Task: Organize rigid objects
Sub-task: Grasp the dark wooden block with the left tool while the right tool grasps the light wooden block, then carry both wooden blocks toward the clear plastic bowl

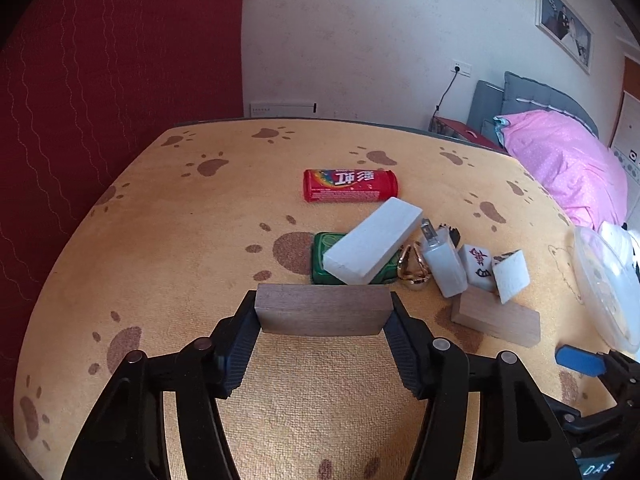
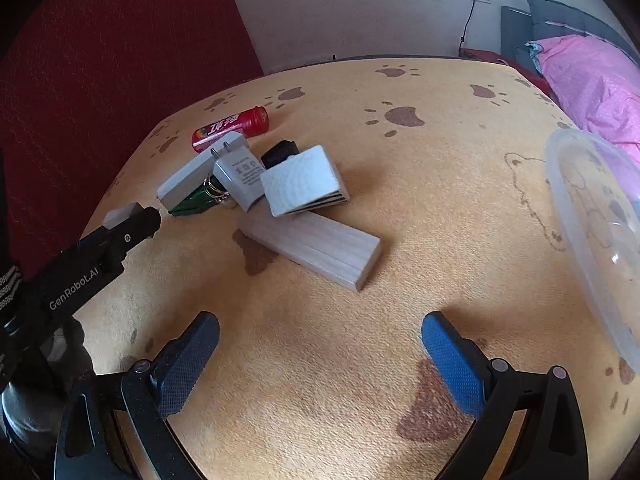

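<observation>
Left tool (image 1: 323, 312) is clenched on a dark wooden block (image 1: 322, 309) above the tabletop (image 1: 160, 264); right tool (image 2: 320, 344) is released. A mahjong tile (image 1: 478, 266) is seen only from the left wrist. Contents of the clear plastic container (image 2: 588, 216) cannot be told.

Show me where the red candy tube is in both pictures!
Left wrist view: the red candy tube lies on its side at upper middle, behind the pile.
Right wrist view: the same tube lies at upper left, behind the white charger.
Shared landmark: the charger, prongs up.
</observation>
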A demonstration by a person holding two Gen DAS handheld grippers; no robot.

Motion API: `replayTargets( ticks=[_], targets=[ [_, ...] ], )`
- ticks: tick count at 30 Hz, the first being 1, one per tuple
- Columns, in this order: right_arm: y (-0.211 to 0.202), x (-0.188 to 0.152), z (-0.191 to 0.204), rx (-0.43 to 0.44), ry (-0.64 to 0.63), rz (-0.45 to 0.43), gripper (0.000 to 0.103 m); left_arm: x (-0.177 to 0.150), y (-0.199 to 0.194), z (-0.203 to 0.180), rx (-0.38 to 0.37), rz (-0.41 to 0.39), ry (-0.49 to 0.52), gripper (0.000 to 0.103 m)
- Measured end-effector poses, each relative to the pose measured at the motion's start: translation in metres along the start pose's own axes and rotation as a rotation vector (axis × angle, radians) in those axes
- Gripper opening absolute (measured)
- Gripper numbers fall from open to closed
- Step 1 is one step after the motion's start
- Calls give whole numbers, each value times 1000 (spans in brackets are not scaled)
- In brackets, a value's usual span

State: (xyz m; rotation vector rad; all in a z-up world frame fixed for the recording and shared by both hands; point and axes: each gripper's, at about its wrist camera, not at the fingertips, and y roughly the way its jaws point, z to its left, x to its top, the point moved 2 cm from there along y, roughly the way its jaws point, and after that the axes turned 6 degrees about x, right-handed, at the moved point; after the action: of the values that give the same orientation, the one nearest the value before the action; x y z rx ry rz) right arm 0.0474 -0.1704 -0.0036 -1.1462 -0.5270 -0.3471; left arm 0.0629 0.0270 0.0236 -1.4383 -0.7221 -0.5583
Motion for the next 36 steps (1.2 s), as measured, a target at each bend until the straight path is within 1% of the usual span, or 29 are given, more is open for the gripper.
replayTargets(
  ticks=[3, 7, 12, 16, 21, 25, 29, 36],
  targets=[
    [9, 9, 5, -5, 20, -18, 103, 0, 1, 5, 11, 2, -13, 61],
    [20, 20, 10, -40, 20, -42, 103, 0, 0, 9, 12, 0, -30, 61],
    [26, 24, 14, -95, 15, -62, 103, -1, 3, 14, 16, 15, -55, 61],
    [29, 26, 15, -130, 4, -79, 103, -2, 3, 13, 16, 21, -55, 61],
    [32, 27, 18, -183, -22, -87, 98, -2, 3, 13, 16, 22, -55, 61],
    [30, 25, 18, -180, -35, -87, 97, -2, 4, 12, 15, 24, -54, 61],
    [24, 19, 17, -155, -30, -87, 97, -3, 3, 10, 11, 23, -47, 61],
    [0, 2, 12, -115, -29, -99, 97, -4, 3, 7, 5, 22, -40, 61]
  ],
)
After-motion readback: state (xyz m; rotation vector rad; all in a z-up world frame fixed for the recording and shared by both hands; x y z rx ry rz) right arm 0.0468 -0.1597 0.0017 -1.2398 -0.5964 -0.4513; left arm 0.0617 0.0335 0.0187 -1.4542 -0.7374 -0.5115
